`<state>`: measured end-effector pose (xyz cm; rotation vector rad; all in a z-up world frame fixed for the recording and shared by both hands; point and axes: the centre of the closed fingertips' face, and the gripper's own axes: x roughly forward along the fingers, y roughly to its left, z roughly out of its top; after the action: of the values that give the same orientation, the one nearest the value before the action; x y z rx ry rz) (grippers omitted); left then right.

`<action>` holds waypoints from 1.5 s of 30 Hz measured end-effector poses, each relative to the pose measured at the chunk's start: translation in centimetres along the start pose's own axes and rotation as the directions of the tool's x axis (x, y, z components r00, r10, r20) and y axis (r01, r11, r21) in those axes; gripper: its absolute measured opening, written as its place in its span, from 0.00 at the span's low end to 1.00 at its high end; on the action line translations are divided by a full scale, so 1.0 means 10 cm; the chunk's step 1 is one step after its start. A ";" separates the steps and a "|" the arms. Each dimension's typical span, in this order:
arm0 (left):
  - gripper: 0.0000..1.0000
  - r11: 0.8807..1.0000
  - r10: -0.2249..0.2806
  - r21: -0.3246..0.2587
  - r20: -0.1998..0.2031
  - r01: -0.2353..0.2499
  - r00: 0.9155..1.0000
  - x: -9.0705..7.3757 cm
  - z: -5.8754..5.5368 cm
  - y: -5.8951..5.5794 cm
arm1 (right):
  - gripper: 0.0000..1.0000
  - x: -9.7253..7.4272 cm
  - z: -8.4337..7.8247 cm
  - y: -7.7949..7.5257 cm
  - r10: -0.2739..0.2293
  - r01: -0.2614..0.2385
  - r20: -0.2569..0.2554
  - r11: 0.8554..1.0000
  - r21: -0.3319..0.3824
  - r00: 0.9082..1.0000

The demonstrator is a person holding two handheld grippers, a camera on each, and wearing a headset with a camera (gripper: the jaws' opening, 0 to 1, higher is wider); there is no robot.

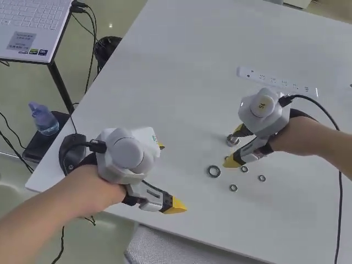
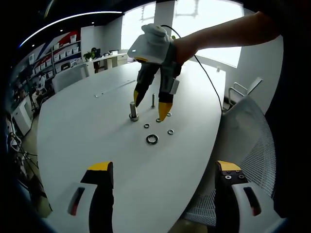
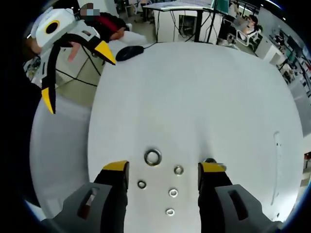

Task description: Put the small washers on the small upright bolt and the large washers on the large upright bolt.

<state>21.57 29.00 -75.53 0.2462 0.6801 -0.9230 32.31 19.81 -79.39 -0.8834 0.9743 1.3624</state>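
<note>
Nearby, a power strip (image 1: 278, 82) lies beyond the washers (image 1: 214, 171), with left gripper (image 2: 164, 167) and right gripper (image 3: 164, 166) fingers both apart.

Nothing could be read for sure. The right hand-held gripper (image 1: 235, 146) had a round yellow sticker (image 1: 262, 105) on its top. It had dark marks on it, maybe two numbers, but they were too blurry to tell. The laptop (image 1: 52, 33) had little stickers (image 1: 25, 44) below its keys (image 1: 27, 14). One was pale with lines of tiny print, and the ones beside it were small and coloured. None of that print could be made out. The keys had marks on them too, but they were too small to read.
</note>
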 end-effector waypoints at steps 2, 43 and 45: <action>0.87 1.000 0.000 0.000 -0.001 0.000 1.000 0.00 -0.01 -0.01 | 0.59 0.00 0.00 0.02 0.005 -0.005 0.009 1.000 0.004 1.000; 0.85 1.000 -0.022 0.022 0.012 0.022 1.000 0.04 -0.07 -0.04 | 0.52 0.66 -0.18 0.21 0.006 -0.011 -0.041 0.994 -0.112 0.999; 0.85 0.999 -0.024 0.030 0.007 0.024 1.000 0.04 -0.07 -0.03 | 0.51 0.67 -0.18 0.21 0.007 -0.011 -0.040 0.994 -0.108 0.999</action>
<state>21.15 28.89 -76.32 0.2609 0.6638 -0.9573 29.91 20.67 -86.22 -0.9920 0.9425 1.4209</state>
